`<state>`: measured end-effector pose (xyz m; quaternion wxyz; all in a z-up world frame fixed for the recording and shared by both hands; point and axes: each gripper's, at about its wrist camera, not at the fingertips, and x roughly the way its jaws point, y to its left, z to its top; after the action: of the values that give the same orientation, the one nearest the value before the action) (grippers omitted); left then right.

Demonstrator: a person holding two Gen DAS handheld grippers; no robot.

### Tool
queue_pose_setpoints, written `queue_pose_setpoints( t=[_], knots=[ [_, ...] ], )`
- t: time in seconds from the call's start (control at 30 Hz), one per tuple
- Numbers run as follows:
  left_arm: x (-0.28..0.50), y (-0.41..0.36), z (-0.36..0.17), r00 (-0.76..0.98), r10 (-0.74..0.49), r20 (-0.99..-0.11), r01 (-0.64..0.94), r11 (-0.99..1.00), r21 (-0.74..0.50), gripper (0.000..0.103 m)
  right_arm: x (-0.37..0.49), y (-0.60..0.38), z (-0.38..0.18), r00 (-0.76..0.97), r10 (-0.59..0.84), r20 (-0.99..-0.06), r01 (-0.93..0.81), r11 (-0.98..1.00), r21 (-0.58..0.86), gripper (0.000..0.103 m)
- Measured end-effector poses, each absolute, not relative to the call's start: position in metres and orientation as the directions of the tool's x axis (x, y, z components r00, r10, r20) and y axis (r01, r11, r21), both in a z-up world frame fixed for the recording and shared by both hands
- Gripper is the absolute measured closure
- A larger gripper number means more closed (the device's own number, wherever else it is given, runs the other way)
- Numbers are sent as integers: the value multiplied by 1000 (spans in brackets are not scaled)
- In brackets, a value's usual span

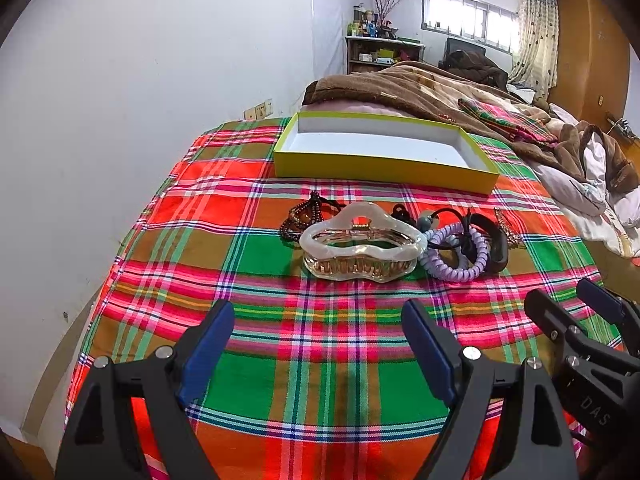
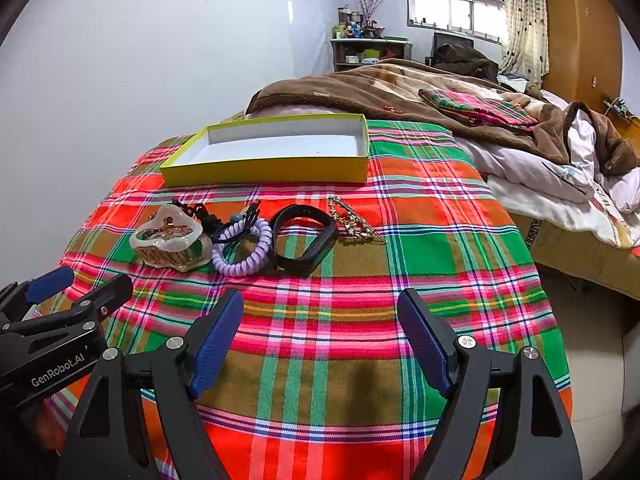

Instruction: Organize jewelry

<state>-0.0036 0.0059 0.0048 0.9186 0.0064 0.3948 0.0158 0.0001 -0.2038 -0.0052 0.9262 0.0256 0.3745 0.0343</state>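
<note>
Jewelry pile [image 2: 248, 236] near yellow box [image 2: 272, 168]; both hand-held grippers spread.

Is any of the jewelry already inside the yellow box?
No, the yellow box shows only its bare white floor, while the hair claw clip, purple spiral hair tie and black band lie on the plaid cloth.

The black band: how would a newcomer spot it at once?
Find the yellow box on the plaid cloth; a row of accessories lies in front of it. The black band sits between the lilac spiral tie and the gold hairpin, the only plain, smooth black loop.
</note>
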Motion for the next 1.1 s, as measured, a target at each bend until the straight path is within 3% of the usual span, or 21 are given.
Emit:
queue_pose_setpoints(
  t=[1.1],
  knots=[
    [1, 13, 1, 661, -6, -750, -5, 1000, -13, 16, 2, -204, -6, 712, 84, -697, -44, 996, 76, 24]
  ],
)
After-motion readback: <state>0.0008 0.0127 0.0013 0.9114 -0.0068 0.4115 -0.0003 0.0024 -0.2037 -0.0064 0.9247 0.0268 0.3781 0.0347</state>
